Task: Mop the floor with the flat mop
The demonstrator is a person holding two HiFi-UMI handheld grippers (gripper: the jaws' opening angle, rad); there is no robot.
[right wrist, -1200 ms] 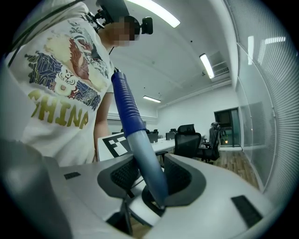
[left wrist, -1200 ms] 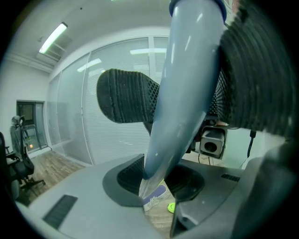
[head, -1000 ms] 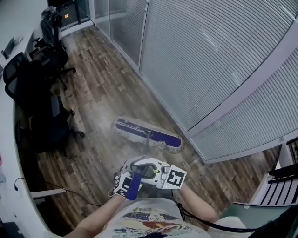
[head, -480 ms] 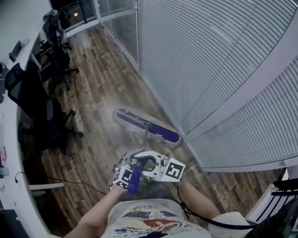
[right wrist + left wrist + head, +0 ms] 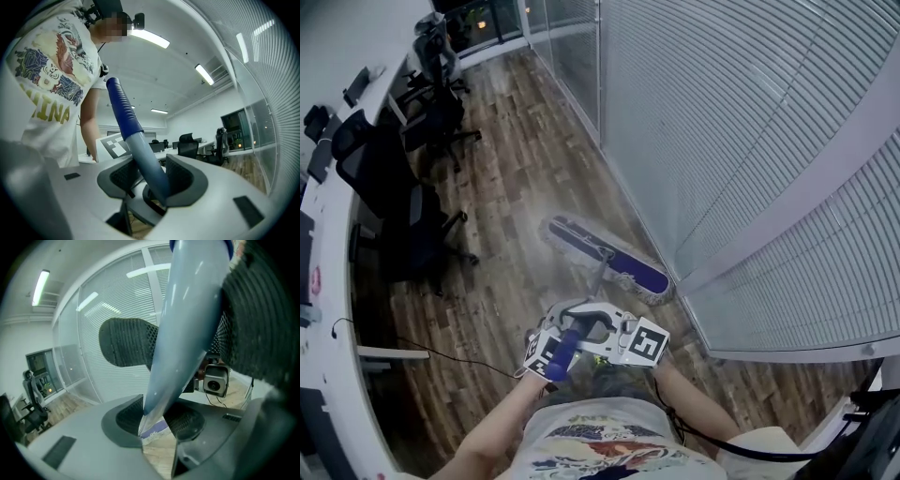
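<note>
The flat mop head [image 5: 607, 258], purple with a white fringe, lies on the wooden floor close to the glass wall. Its pale grey handle [image 5: 593, 286] rises back to my two grippers in front of my chest. In the head view my left gripper [image 5: 565, 330] is shut on the handle just above its blue grip [image 5: 561, 356]. My right gripper [image 5: 602, 330] is shut on the handle right beside it. The handle [image 5: 187, 324] runs between the ribbed pads of the left gripper [image 5: 157, 416]. The right gripper [image 5: 152, 180] has the handle [image 5: 140, 150] pressed between its pads.
A glass wall with blinds [image 5: 741, 141] runs along the right. Black office chairs [image 5: 403, 220] and a white desk [image 5: 323, 309] line the left side. A thin cable [image 5: 441, 356] lies on the floor at lower left. Open wooden floor [image 5: 516, 169] stretches ahead.
Both grippers have moved with the handle and the mop head has shifted a little along the glass wall. Both grips on the handle look the same.
</note>
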